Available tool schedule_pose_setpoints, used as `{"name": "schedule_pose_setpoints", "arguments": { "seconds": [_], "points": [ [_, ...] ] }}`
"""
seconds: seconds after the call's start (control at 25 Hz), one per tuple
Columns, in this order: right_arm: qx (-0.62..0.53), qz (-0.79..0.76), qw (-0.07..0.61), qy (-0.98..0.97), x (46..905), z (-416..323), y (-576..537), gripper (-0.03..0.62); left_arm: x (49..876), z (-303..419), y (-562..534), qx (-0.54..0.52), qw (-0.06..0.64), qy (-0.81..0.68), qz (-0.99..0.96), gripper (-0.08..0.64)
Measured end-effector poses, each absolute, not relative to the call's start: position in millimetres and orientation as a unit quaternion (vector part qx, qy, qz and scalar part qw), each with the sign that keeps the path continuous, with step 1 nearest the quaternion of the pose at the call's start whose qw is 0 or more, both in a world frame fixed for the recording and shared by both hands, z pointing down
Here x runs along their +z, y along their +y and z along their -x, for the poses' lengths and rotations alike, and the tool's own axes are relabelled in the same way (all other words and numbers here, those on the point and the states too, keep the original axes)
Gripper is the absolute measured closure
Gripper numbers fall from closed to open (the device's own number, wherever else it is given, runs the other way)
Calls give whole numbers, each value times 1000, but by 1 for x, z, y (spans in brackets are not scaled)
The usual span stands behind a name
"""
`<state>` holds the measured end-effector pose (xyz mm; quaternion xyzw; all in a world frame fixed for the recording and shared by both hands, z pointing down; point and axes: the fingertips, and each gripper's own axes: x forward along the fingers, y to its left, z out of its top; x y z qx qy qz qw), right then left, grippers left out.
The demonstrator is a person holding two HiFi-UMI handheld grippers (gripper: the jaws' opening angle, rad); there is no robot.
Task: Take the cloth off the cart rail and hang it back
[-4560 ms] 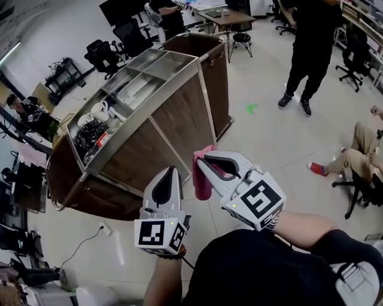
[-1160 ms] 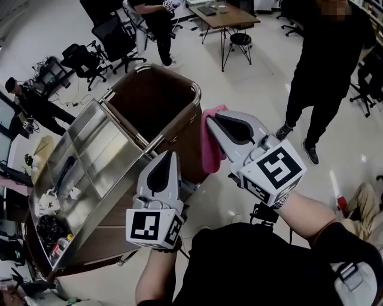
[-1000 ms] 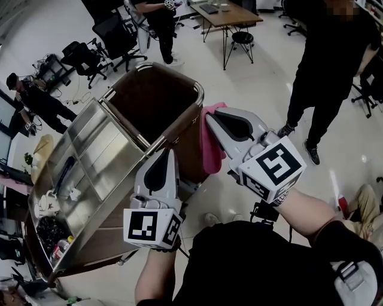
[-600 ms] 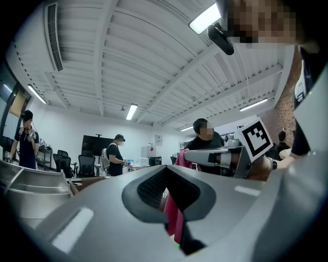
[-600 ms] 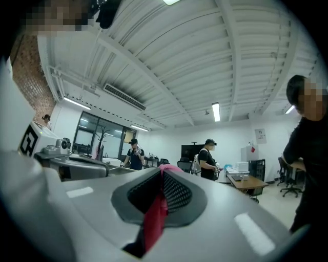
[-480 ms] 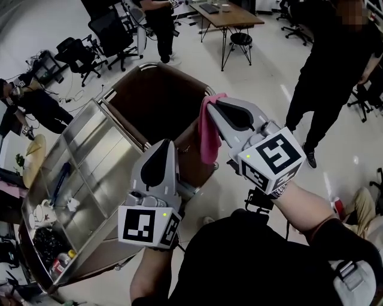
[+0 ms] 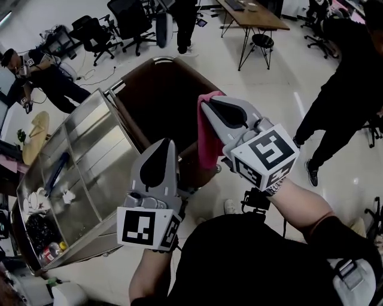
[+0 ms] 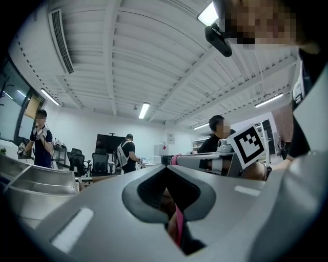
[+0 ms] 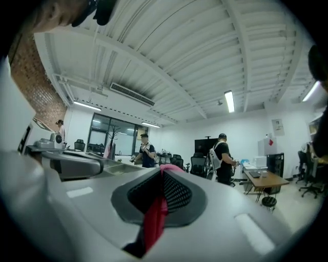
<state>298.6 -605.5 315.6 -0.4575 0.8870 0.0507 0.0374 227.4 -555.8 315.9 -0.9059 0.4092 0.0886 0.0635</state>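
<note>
A pink cloth [image 7: 207, 136] hangs from my right gripper [image 7: 203, 103], which is shut on its top edge. It dangles in the air over the near rim of the cart's brown bin [image 7: 157, 89], apart from the metal rail [image 7: 190, 64]. In the right gripper view the cloth [image 9: 154, 220] runs down between the closed jaws. My left gripper [image 7: 164, 143] is shut with nothing in it, lower and to the left, over the cart's corner. In the left gripper view the cloth [image 8: 179, 228] shows just beyond the tips.
The cart's steel top trays [image 7: 90, 149] lie to the left, with cups and bottles [image 7: 42, 233] at the near end. People stand at the left [image 7: 45, 75] and right [image 7: 353, 89]. Office chairs [image 7: 128, 21] and a desk [image 7: 254, 12] stand beyond.
The right gripper has carried the cloth a little left and up, toward the brown bin's rim. The left gripper has kept its place beside it, still shut.
</note>
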Motion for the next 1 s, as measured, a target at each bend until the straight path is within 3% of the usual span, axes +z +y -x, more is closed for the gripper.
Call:
{"name": "schedule_pose_setpoints", "arguments": {
  "seconds": [0.4, 0.52, 1.0],
  "points": [
    [3, 403, -14, 915, 374, -290, -677, 577, 335, -234, -603, 79, 56, 464, 881, 557],
    [-17, 382, -34, 923, 394, -284, -686, 484, 341, -233, -611, 75, 54, 474, 876, 557],
    [-38, 349, -55, 935, 421, -287, -691, 477, 358, -239, -622, 67, 44, 490, 868, 557]
  ]
}}
